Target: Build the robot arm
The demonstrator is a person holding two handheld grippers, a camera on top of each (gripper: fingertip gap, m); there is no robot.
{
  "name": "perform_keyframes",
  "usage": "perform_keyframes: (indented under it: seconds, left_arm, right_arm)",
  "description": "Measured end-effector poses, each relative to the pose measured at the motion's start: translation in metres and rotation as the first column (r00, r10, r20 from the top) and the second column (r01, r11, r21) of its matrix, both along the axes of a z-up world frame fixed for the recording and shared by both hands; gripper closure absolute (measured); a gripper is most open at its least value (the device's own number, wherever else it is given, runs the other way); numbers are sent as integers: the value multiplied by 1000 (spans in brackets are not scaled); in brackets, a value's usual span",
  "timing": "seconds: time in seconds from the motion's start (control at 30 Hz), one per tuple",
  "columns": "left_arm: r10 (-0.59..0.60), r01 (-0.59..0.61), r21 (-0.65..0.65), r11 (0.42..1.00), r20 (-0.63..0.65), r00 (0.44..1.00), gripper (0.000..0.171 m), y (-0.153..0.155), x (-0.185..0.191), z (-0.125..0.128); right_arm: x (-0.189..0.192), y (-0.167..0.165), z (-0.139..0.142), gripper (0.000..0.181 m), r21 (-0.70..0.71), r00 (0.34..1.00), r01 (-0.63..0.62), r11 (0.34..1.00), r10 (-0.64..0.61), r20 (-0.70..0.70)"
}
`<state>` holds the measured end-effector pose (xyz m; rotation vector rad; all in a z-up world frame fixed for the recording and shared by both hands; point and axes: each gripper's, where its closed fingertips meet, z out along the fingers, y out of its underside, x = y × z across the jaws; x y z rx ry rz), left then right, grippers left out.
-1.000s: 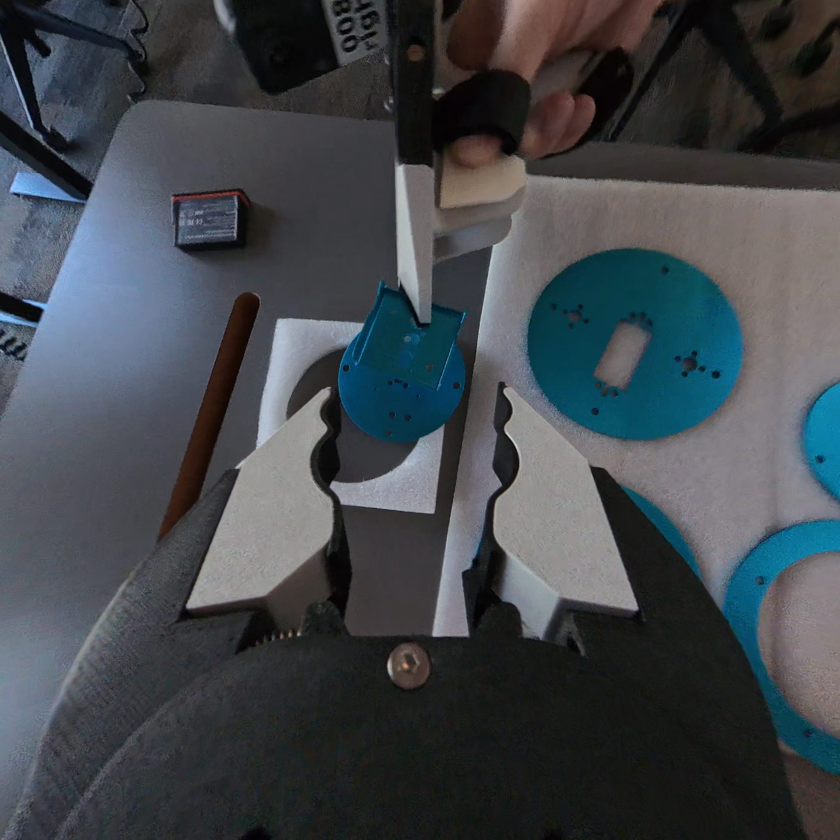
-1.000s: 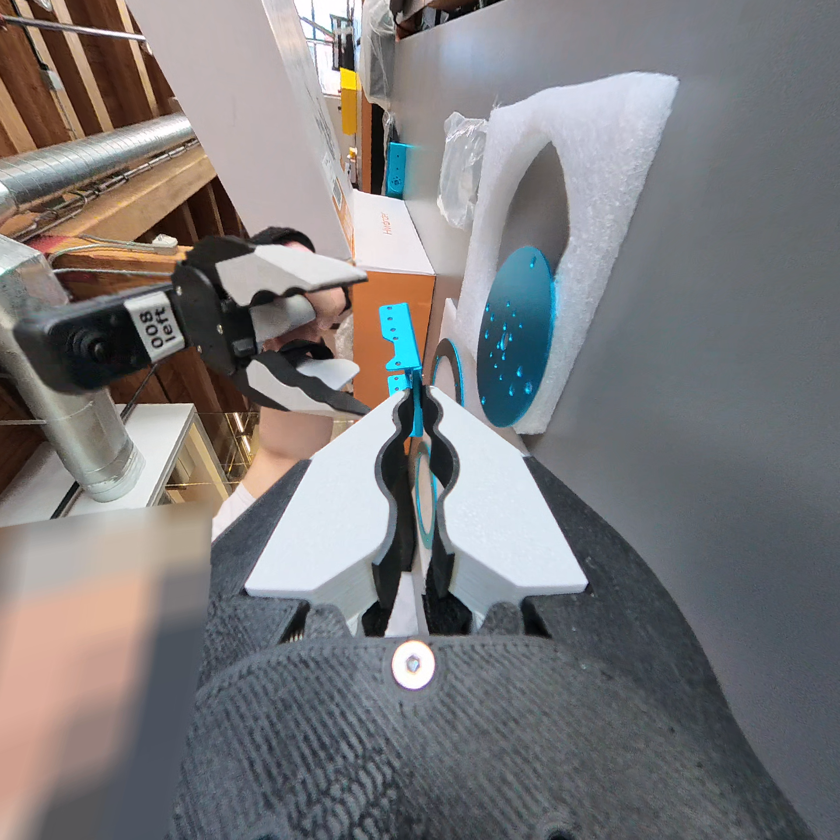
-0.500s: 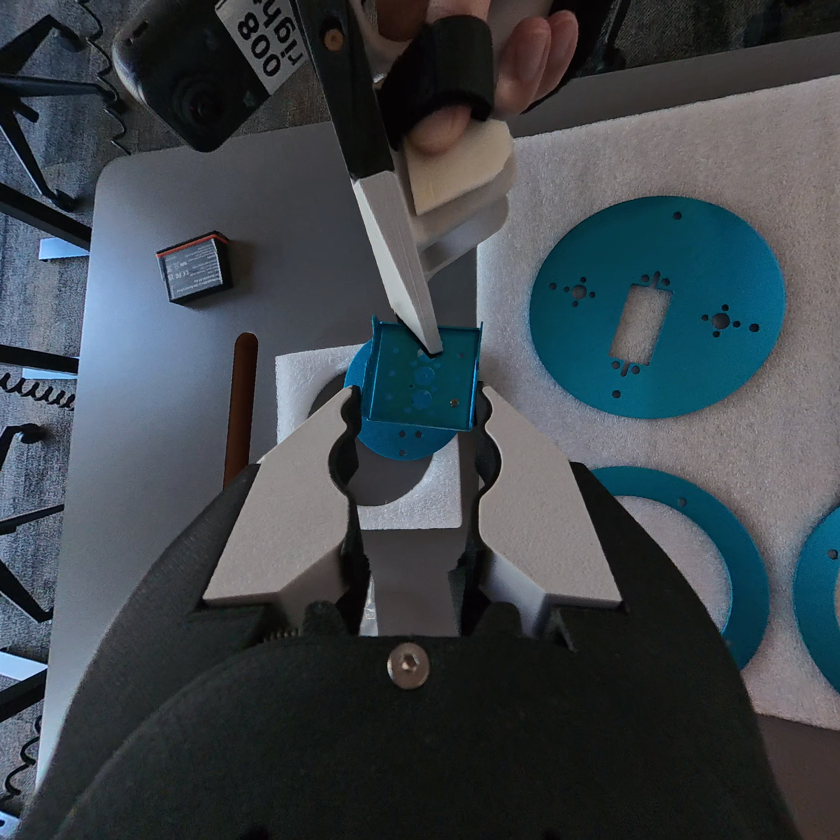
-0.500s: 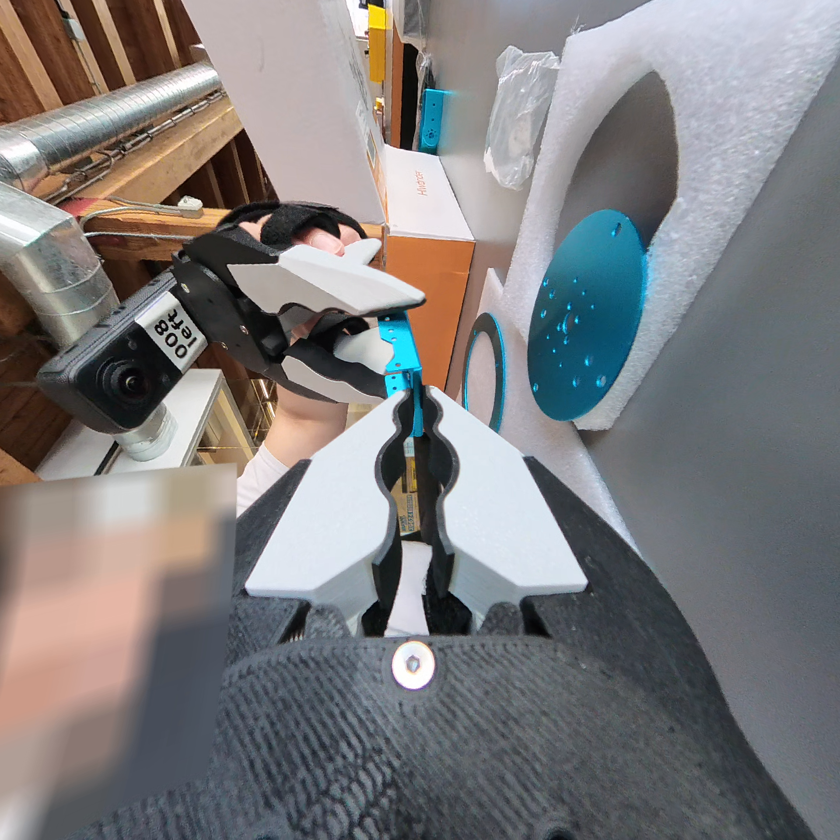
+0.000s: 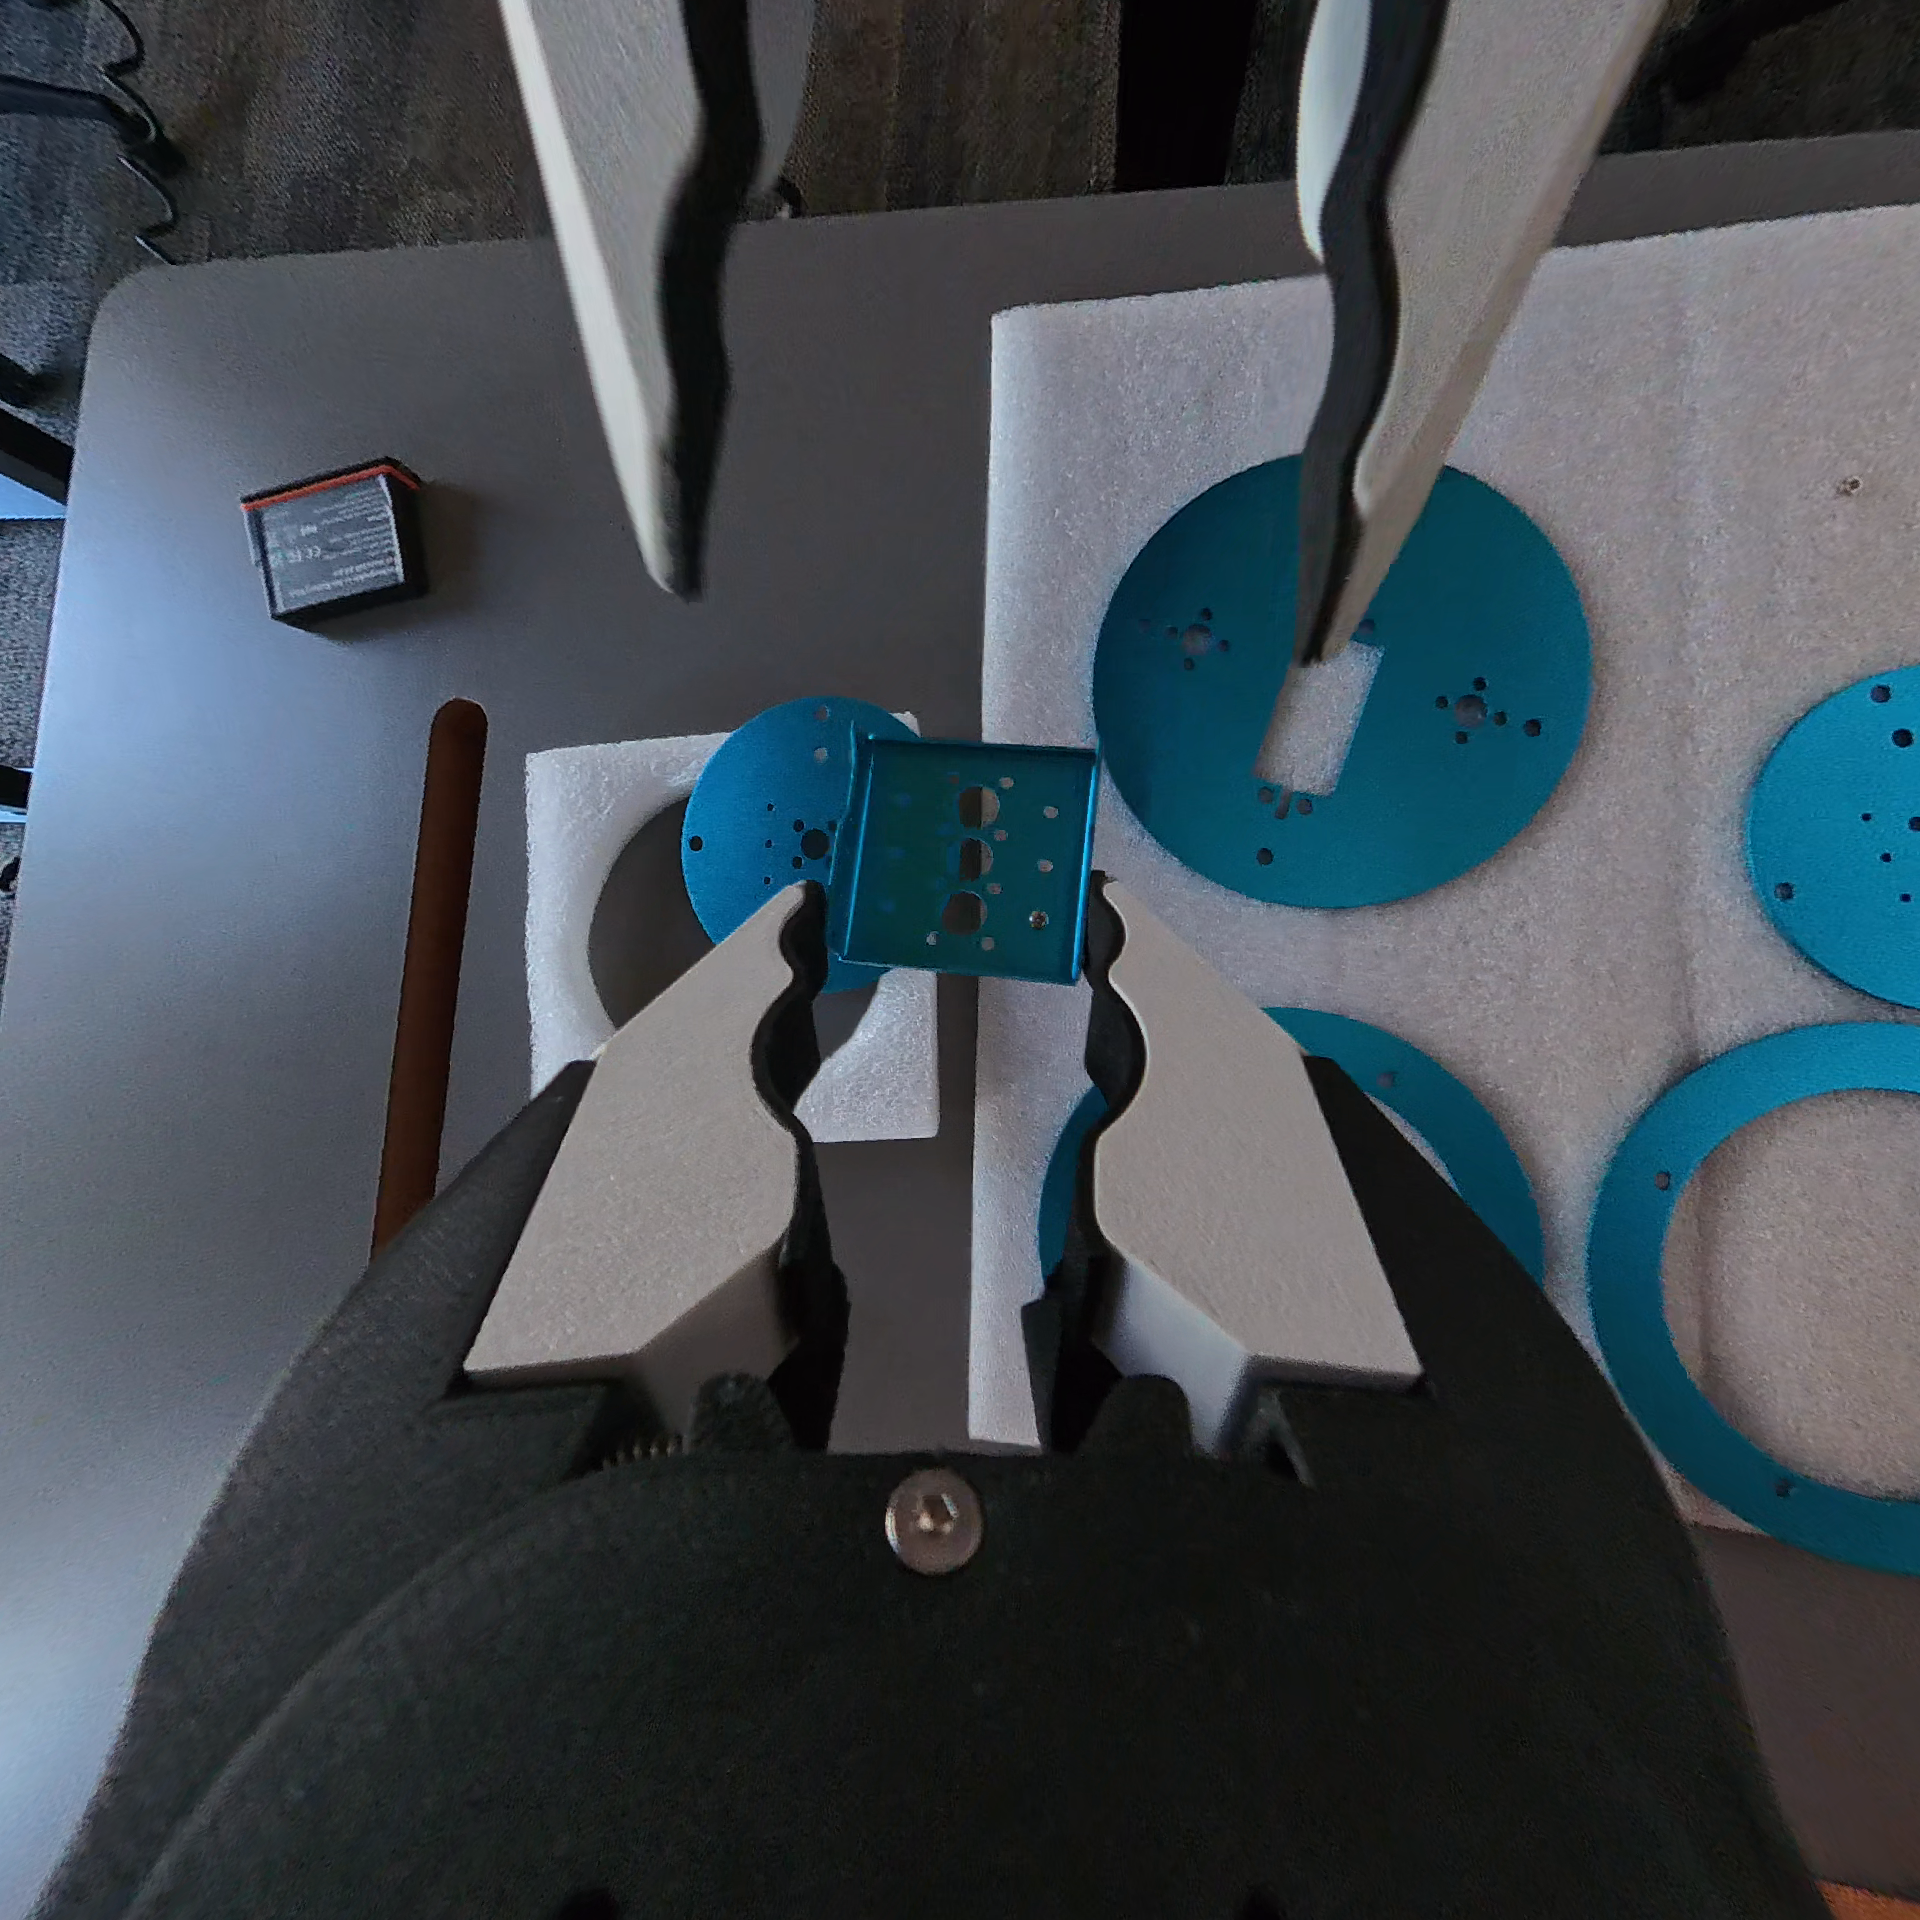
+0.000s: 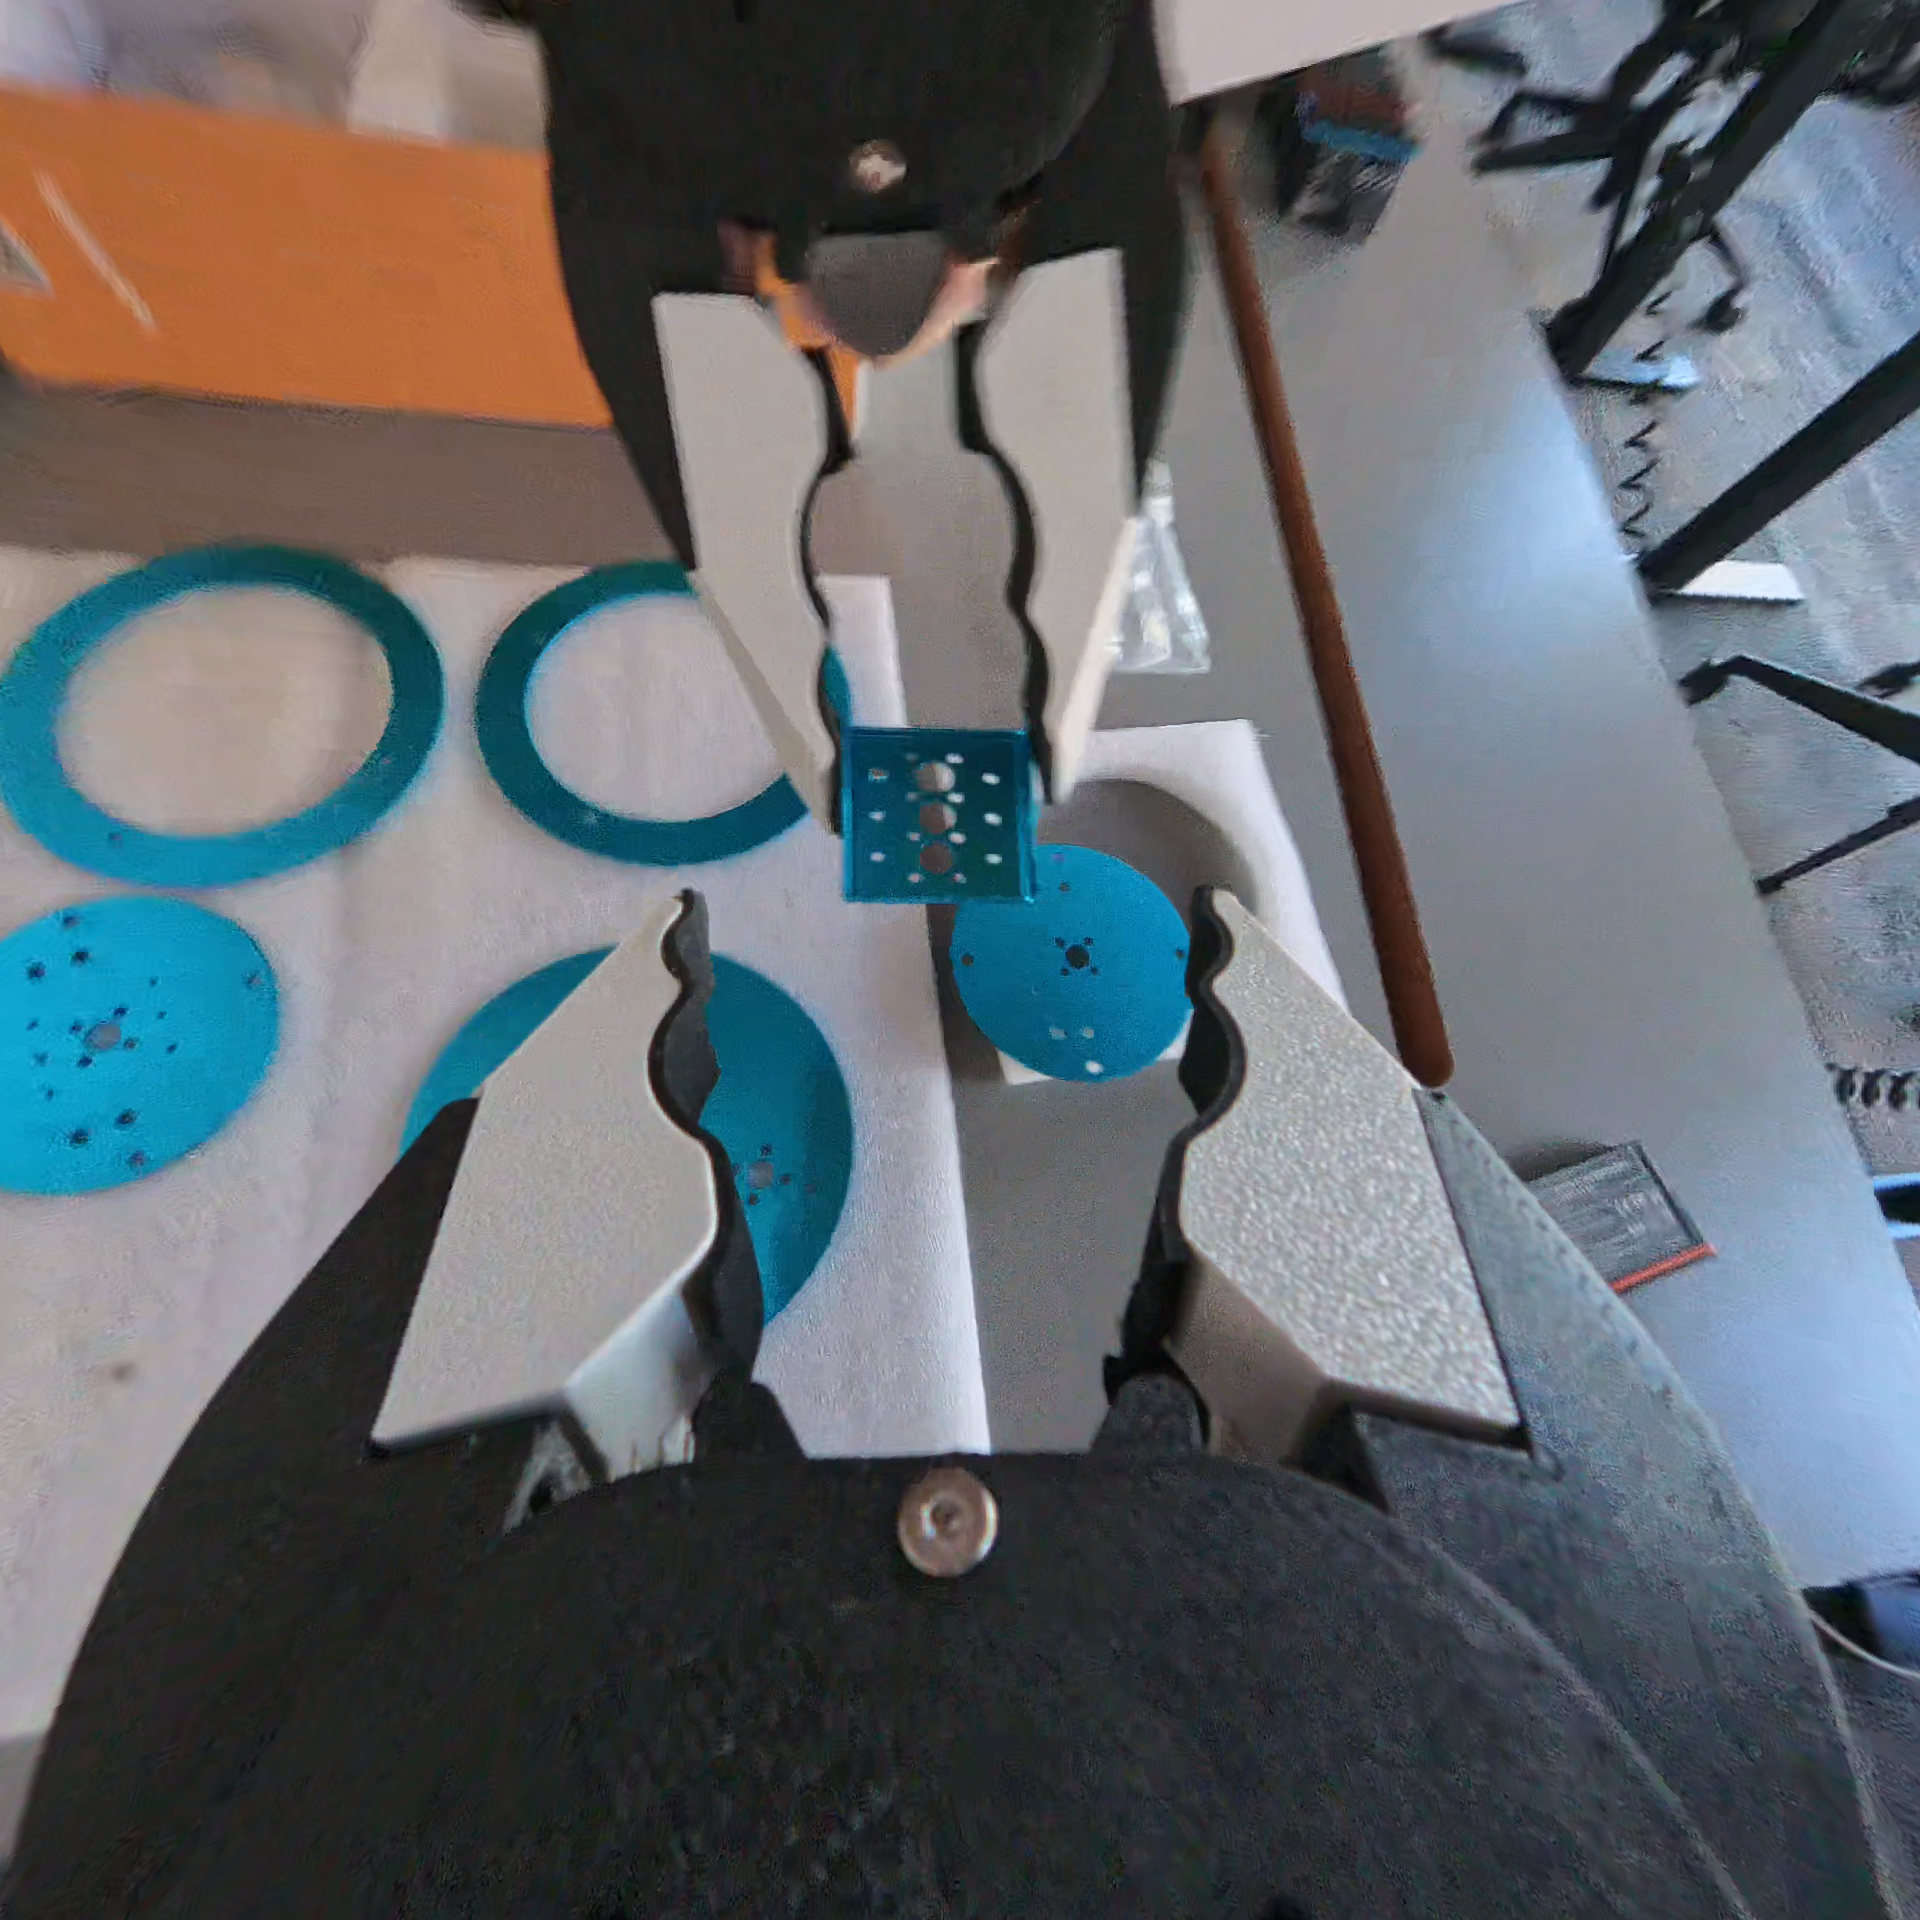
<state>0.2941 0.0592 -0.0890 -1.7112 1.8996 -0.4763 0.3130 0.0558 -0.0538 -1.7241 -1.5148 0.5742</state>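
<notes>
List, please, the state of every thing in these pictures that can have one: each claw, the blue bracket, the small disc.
Left claw: shut on the blue bracket, above the table.
Right claw: open, empty.
Blue bracket: held in the air by its two side walls.
Small blue disc: lying half over the cutout of the small foam block.

Even daylight, soft shadows; right wrist view motion-blurred (worst at top); wide-angle edges bowed.
</notes>
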Motion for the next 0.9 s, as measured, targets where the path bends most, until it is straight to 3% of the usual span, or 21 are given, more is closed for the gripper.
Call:
perform_keyframes:
  seconds: [0.1,0.27,0.37,0.73,0.83,0.9]
  left_arm:
    - [-4,4,-14,1000,-24,1000,123,-5,0,0]
    - [-5,5,2,1000,-14,1000,123,-17,3,11]
    - [-16,16,18,1000,-15,1000,124,-26,5,18]
    - [-34,31,54,998,58,998,122,-57,9,46]
    - [28,-32,26,999,127,992,94,-53,4,53]
    - [144,-142,-23,990,147,979,68,-40,-8,49]
  right_arm:
    - [-13,-10,-7,112,24,994,-55,998,52,101]
    - [-18,-17,-7,117,-12,989,-35,999,36,147]
    - [-18,-23,-3,130,-32,986,-24,999,29,162]
    - [-15,-52,15,137,-15,981,17,1000,-14,195]
    - [-7,-46,14,137,-26,975,80,996,-73,210]
    - [1,-36,8,137,-75,970,136,988,-117,212]
